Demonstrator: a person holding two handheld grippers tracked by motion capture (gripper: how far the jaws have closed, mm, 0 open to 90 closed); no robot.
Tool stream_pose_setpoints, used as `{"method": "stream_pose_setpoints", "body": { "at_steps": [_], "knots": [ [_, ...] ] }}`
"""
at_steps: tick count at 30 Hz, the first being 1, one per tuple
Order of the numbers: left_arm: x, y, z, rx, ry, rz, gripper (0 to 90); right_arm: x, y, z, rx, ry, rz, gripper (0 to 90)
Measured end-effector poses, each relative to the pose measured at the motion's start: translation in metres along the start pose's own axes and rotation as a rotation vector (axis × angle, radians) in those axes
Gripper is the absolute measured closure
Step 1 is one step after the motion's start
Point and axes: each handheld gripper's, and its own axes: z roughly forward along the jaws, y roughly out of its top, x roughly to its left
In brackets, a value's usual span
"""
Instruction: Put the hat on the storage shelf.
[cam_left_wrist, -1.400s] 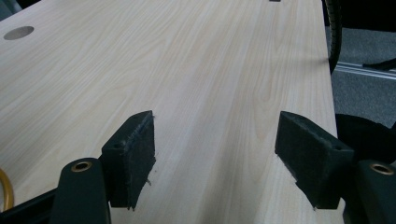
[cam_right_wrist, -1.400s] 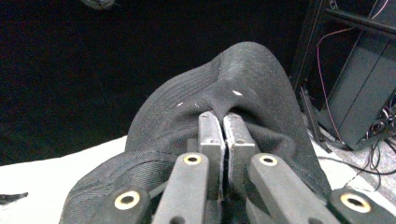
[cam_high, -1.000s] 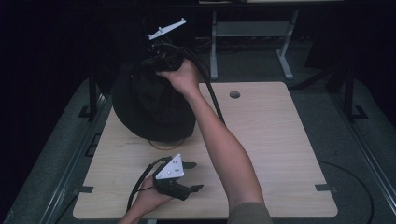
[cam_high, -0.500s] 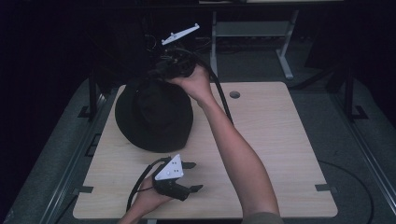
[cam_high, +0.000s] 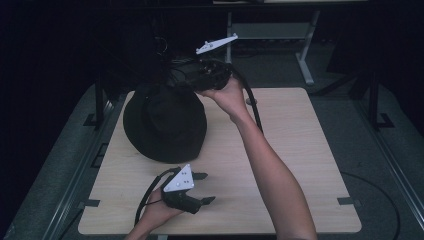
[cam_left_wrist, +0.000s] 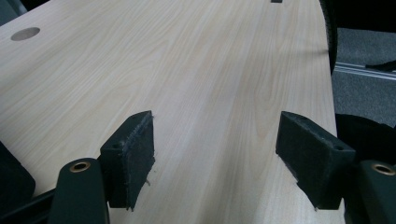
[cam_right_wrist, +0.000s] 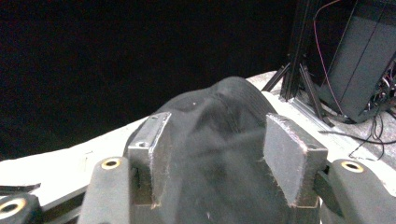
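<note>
Release is the step in hand, by my reading: the right gripper (cam_high: 192, 75) hangs over the far top of the black hat (cam_high: 165, 125), which sits on the far left part of the table (cam_high: 300, 150). Its jaws have just been opening; in the right gripper view the pads (cam_right_wrist: 292, 154) stand apart with the hat's crown (cam_right_wrist: 219, 140) between them, and whether they still press the cloth I cannot tell. To do this well, spread the jaws fully before lifting off, so no fabric snags and drags the hat. Compared with a second ago, the hat lies flatter and lower on the table. At the near edge, the left gripper (cam_high: 202, 187) rests with fingers (cam_left_wrist: 130, 154) wide apart over bare wood.
</note>
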Motion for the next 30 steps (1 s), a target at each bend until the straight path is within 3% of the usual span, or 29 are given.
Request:
{"method": "stream_pose_setpoints", "body": {
  "at_steps": [12,30],
  "knots": [
    [0.002,-0.001,-0.002,-0.010,0.013,-0.014,27.0,-0.005,-0.020,-0.023,-0.002,-0.025,0.017,38.1],
    [0.004,-0.002,0.000,0.014,0.022,-0.031,23.9,-0.016,-0.059,-0.056,-0.007,-0.056,0.064,32.6]
  ]
}}
